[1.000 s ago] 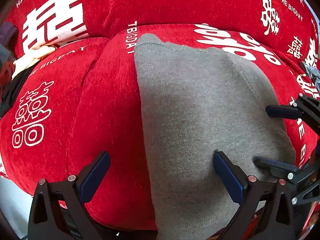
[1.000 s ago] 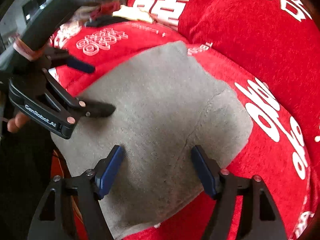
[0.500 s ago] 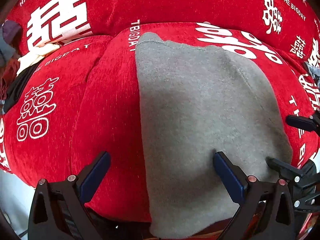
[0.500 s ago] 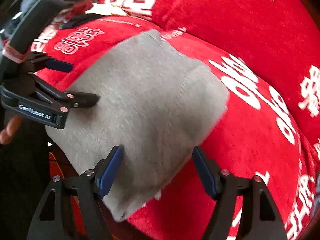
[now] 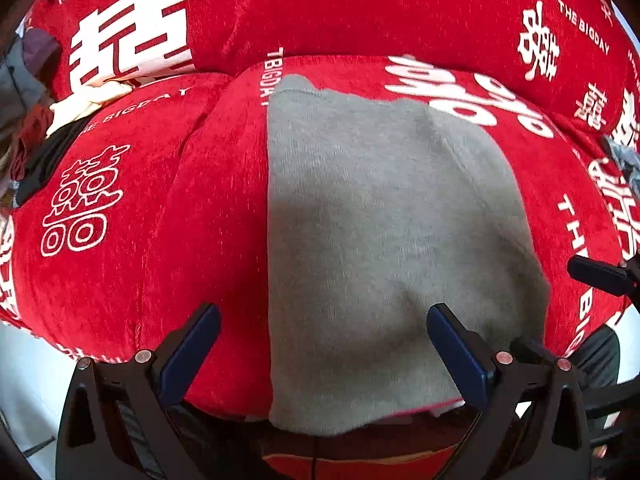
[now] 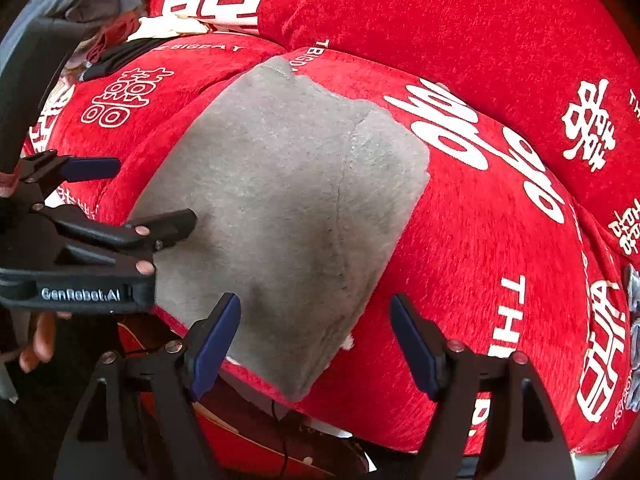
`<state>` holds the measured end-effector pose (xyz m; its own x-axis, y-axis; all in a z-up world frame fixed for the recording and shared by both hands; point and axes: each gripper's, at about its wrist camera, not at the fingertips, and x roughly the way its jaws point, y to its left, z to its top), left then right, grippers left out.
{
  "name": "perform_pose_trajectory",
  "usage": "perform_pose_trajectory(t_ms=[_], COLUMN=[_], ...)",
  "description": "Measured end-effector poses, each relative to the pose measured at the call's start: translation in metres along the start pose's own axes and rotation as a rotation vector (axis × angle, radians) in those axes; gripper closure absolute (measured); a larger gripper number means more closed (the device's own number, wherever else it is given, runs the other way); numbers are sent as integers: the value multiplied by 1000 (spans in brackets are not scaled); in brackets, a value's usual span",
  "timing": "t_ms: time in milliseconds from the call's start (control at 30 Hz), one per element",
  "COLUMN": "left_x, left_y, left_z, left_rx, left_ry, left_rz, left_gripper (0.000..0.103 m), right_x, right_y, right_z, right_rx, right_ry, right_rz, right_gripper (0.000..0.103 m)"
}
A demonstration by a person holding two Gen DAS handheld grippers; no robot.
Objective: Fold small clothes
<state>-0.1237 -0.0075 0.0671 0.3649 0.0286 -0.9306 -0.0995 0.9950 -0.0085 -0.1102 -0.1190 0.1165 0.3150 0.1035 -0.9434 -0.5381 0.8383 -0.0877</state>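
Note:
A grey knit garment (image 5: 380, 240) lies folded and flat on a red sofa seat cushion (image 5: 152, 220), its near edge hanging over the cushion front. It also shows in the right wrist view (image 6: 280, 208). My left gripper (image 5: 324, 344) is open and empty, just above the garment's near left part. In the right wrist view the left gripper (image 6: 148, 196) sits at the garment's left edge. My right gripper (image 6: 316, 340) is open and empty over the garment's near right corner. One right fingertip (image 5: 596, 276) shows at the right edge of the left wrist view.
The sofa has a red cover with white characters and a back cushion (image 5: 360, 8). A pile of other clothes (image 6: 116, 28) lies at the far left end of the seat. A grey item (image 6: 632, 320) lies at the right. Floor shows below the cushion front (image 5: 24, 380).
Both grippers have drawn back a little toward the cushion front. The right gripper has swung right, away from the garment's middle. The garment lies still.

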Motion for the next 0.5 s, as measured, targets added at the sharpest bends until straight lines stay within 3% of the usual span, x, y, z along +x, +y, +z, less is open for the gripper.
perform_pose_trajectory(t_ms=[200, 500], left_x=[6, 2], left_y=[-4, 3], left_z=[-7, -12], left_rx=[22, -34], left_ry=[63, 35], left_rz=[33, 26], left_gripper=[0, 0], right_x=[2, 10], right_y=[8, 0], right_z=[-6, -7], right_rx=[25, 80], right_ry=[14, 28], right_rz=[-25, -25], right_gripper=[23, 23])
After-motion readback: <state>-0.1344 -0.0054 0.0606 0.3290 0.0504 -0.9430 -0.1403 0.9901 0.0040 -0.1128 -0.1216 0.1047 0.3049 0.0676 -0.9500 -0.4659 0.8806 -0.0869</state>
